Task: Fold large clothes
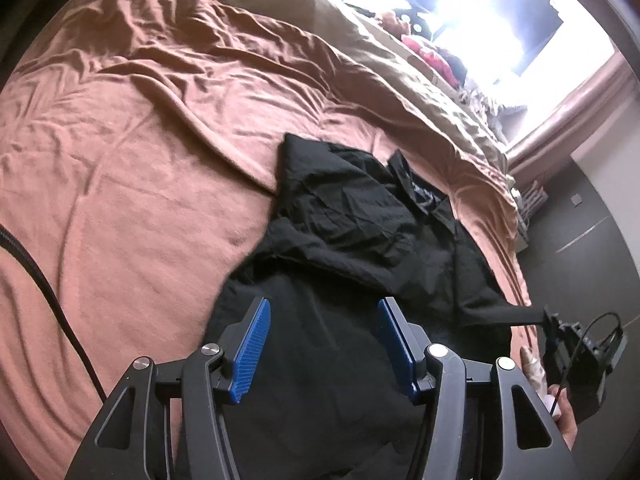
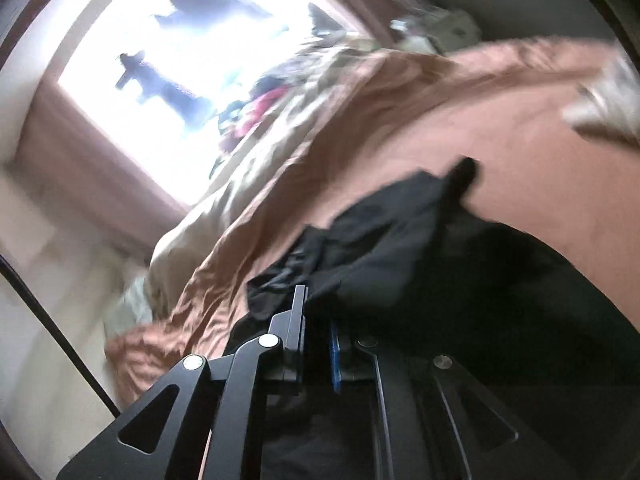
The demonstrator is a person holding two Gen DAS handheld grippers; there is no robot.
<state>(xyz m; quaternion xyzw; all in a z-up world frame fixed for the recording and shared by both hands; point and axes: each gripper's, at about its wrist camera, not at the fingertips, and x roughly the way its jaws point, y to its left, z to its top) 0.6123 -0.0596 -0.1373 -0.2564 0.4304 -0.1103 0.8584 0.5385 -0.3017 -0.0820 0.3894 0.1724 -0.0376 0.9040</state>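
Crumpled black woven shirt point(image 1: 360, 232) lies rumpled, collar up, near the right edge of the wrinkled rust-brown bedspread point(image 1: 140, 160). Left gripper point(image 1: 324, 344): blue ribbed pads spread apart, nothing between them, poised over the shirt's near hem. Right gripper point(image 2: 316, 320): jaws pinched onto a fold of the shirt point(image 2: 400, 232); view blurred.

blown-out window point(image 1: 492, 20) glare backlights both fisheye views; right wrist view motion-blurred, edges vignetted.
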